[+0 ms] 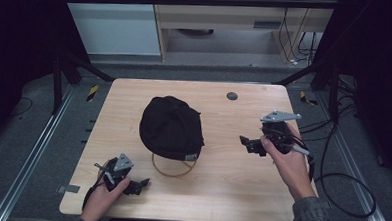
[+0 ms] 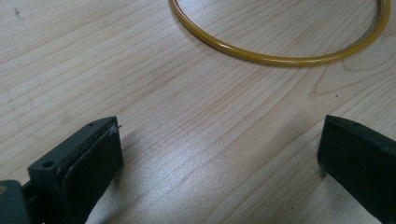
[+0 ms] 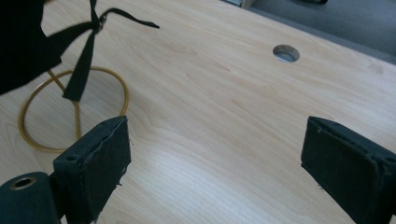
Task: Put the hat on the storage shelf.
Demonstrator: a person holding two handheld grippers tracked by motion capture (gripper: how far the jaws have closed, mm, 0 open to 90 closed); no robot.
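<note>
A black cap [image 1: 171, 127] sits on a yellow-gold wire stand [image 1: 173, 167] near the middle of the light wooden table [image 1: 231, 182]. The stand's round base ring lies flat on the wood, partly under the cap's near edge. In the right gripper view the cap [image 3: 21, 42] fills the upper left corner, with its black adjuster strap [image 3: 84, 56] hanging over the stand's ring [image 3: 28, 135], and a thin upright rod rises from the ring toward the cap. A small pale label [image 1: 191, 157] sits on the cap's near rim; its writing is too small to read.

The left gripper [image 1: 139, 186] lies low near the table's near edge, to the near left of the cap, its jaws spread wide apart and holding nothing. In its own view the bare wood lies between the jaws, and the arc of the ring [image 2: 280, 58] is ahead of them, apart.

The right gripper [image 1: 246, 143] hovers to the right of the cap, clear of it, jaws likewise spread wide and empty. Behind the cap, toward the far edge, is a round cable hole [image 1: 231, 96] in the tabletop.
</note>
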